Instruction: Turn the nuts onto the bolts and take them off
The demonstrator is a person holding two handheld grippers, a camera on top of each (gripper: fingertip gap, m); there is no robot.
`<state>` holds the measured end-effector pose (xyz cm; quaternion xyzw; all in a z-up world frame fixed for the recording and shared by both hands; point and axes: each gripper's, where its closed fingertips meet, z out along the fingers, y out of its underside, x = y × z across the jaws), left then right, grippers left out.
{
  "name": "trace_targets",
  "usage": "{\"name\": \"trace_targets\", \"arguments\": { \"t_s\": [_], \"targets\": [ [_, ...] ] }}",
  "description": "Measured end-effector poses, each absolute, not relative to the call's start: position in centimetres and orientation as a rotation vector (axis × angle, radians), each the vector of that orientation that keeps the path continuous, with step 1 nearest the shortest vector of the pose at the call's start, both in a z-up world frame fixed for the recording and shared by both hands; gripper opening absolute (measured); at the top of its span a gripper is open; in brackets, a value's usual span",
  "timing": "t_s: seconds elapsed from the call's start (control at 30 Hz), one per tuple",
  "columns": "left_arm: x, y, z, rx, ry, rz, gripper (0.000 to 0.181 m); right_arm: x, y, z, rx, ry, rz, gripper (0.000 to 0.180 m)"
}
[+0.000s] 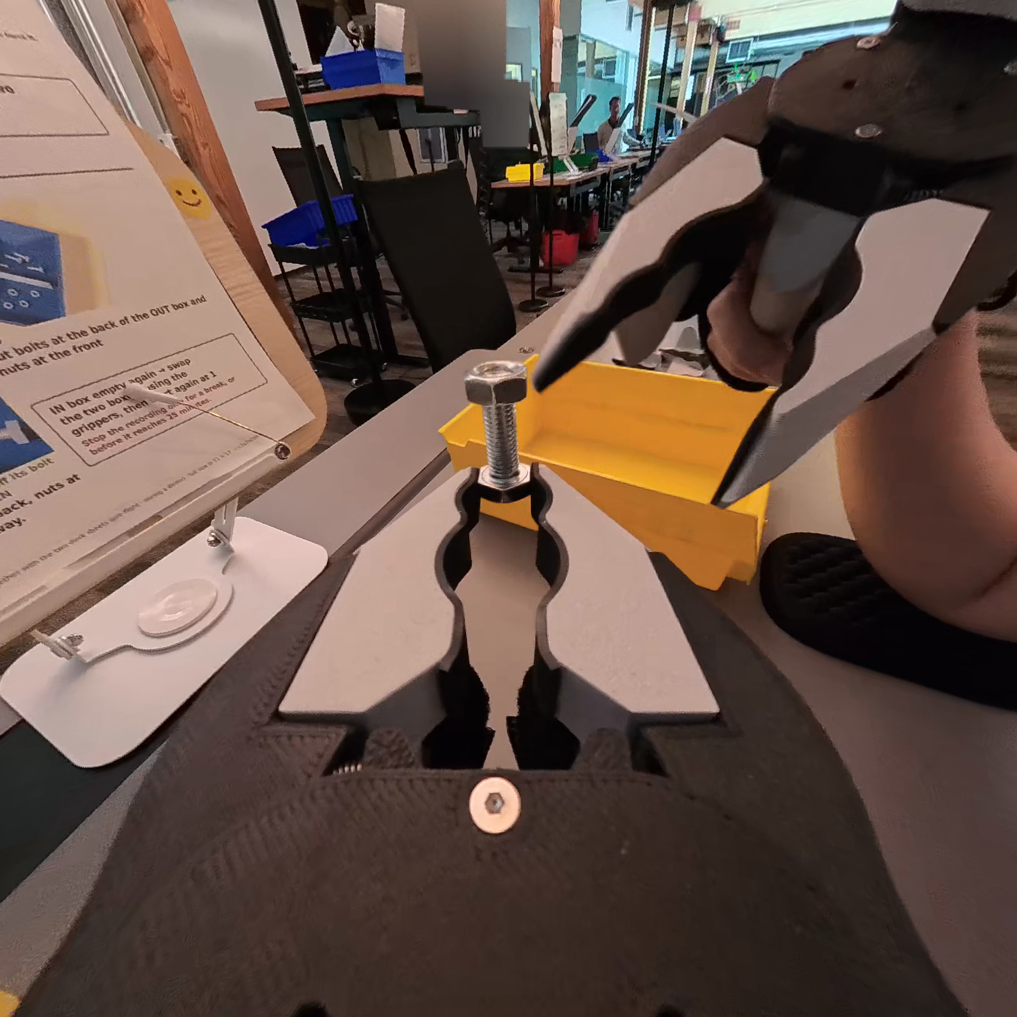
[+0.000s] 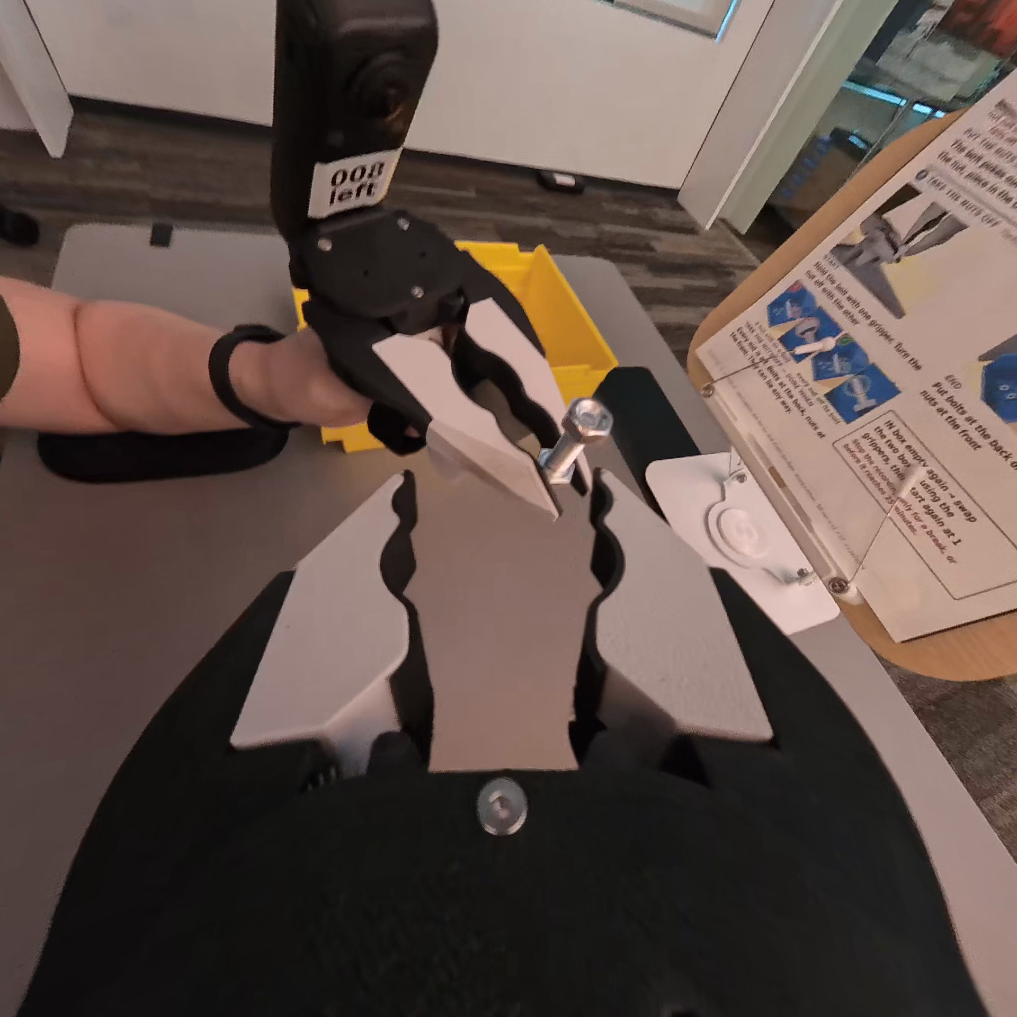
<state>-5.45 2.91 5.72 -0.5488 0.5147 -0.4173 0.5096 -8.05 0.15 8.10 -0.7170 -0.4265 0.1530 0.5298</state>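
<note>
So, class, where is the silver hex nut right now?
Silver hex nut: left wrist view, pinched in the left tongs, low on the upright silver bolt.

A: What's behind your grey table [image 2: 165, 550]?

B: At your twelve o'clock, a black office chair [image 1: 440, 264]; at eleven, a wooden post [image 1: 181, 110] and a black cart with a blue bin [image 1: 308, 220].

A: And the floor?

B: Dark wood-look planks [image 2: 633, 220] under white walls [image 2: 523, 71]. At one o'clock, long desks [image 1: 578, 176] run toward bright windows [image 1: 600, 33].
</note>
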Motion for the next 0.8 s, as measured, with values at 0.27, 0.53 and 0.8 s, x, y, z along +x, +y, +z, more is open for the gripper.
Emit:
{"name": "trace_targets", "arguments": {
  "t_s": [0.27, 0.53, 0.8],
  "targets": [
    [-5.0, 0.9, 6.1, -1.25, 1.302, -1.086, 0.016, -10.0, -0.4, 8.5, -1.636, -1.057, 0.456, 0.088],
    [-6.2, 1.8, 7.7, -1.259, 1.22, -1.165, 0.016, -10.0, -1.0, 10.1, -1.579, -1.033, 0.375, 0.091],
    [-5.3, -1.1, 7.7, -1.164, 1.326, -1.182, 0.016, -13.4, -0.8, 8.8, -1.477, -1.101, 0.527, 0.128]
  ]
}}
